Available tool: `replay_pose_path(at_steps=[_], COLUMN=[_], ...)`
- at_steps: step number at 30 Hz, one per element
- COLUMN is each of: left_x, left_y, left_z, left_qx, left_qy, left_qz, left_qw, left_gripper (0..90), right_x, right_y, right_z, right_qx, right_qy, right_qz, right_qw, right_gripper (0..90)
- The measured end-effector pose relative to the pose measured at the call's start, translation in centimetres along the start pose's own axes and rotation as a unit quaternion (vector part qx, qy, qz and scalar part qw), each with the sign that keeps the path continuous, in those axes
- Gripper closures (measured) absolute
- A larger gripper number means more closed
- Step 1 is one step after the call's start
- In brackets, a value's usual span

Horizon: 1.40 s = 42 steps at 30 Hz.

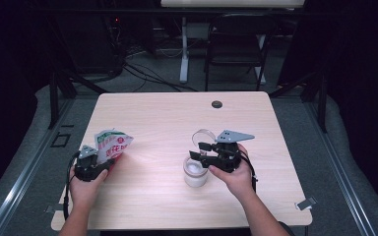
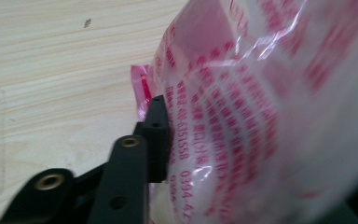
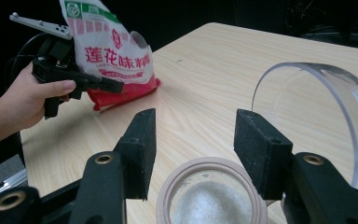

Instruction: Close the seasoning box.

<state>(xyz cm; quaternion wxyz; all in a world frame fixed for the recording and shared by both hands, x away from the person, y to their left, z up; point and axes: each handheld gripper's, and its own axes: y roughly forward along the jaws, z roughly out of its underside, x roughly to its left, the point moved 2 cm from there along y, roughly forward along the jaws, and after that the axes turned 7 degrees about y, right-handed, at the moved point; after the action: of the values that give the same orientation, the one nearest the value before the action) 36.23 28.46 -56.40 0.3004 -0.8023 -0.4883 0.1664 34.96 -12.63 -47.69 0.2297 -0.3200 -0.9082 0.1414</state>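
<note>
A white and red seasoning bag [image 1: 112, 142] stands on the wooden table [image 1: 157, 123] at the front left, with its red bottom on the wood. My left gripper [image 1: 109, 160] has its jaws on either side of the bag's lower part. In the left gripper view one finger [image 2: 156, 135] lies along the bag [image 2: 261, 116] without denting it; the other is hidden. My right gripper [image 3: 193, 149] is open and hovers just over the mouth of a jar [image 3: 177, 179] of white granules [image 3: 209, 200]. The jar's clear lid [image 3: 317, 107] is tipped up behind it.
A small black round disc [image 1: 217, 104] lies near the table's far edge. A dark folding chair [image 1: 236, 44] and cables are on the floor beyond. A metal clip [image 1: 306, 202] sits at the front right corner. Bare wood lies between bag and jar [image 1: 196, 173].
</note>
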Motion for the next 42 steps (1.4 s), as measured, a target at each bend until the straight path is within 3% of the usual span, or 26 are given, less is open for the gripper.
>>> replay_pose_path(at_steps=[7, 19, 24, 31, 34, 38, 42], left_x=[-0.3, -0.9, -1.4, -2.7, -3.6, -4.6, -5.5], left_y=[-0.6, -1.7, -2.3, -3.0, -3.3, -3.3, -3.2], left_z=[-0.2, -0.7, -1.1, -1.9, -2.4, -2.8, -3.1], left_qx=[-0.022, -0.060, -0.089, -0.086, -0.083, -0.081, -0.078], left_qy=[0.002, 0.002, -0.008, 0.007, 0.030, 0.049, 0.055], left_qz=[0.003, 0.008, 0.019, 0.026, 0.025, 0.028, 0.032], left_qw=[0.9997, 0.9981, 0.9958, 0.9959, 0.9958, 0.9951, 0.9949], left_gripper=[44.9, 42.2, 40.2, 39.3, 40.0, 40.0, 40.0], right_x=[0.1, 0.1, 0.1, 0.1, 0.2, 0.3, 0.5], right_y=[0.1, 0.1, 0.1, 0.0, 0.0, 0.0, -0.1], right_z=[0.0, 0.0, 0.0, 0.0, 0.0, 0.0, -0.1], right_qx=[-0.001, -0.001, 0.000, -0.004, -0.003, 0.003, 0.003], right_qy=[-0.001, -0.001, -0.001, -0.001, -0.004, -0.019, -0.023], right_qz=[-0.001, 0.000, 0.001, 0.002, 0.004, 0.026, 0.026], right_qw=[1.0000, 1.0000, 1.0000, 1.0000, 1.0000, 0.9995, 0.9994], right_gripper=[48.8, 48.5, 48.5, 47.4, 47.4, 47.8, 48.6])
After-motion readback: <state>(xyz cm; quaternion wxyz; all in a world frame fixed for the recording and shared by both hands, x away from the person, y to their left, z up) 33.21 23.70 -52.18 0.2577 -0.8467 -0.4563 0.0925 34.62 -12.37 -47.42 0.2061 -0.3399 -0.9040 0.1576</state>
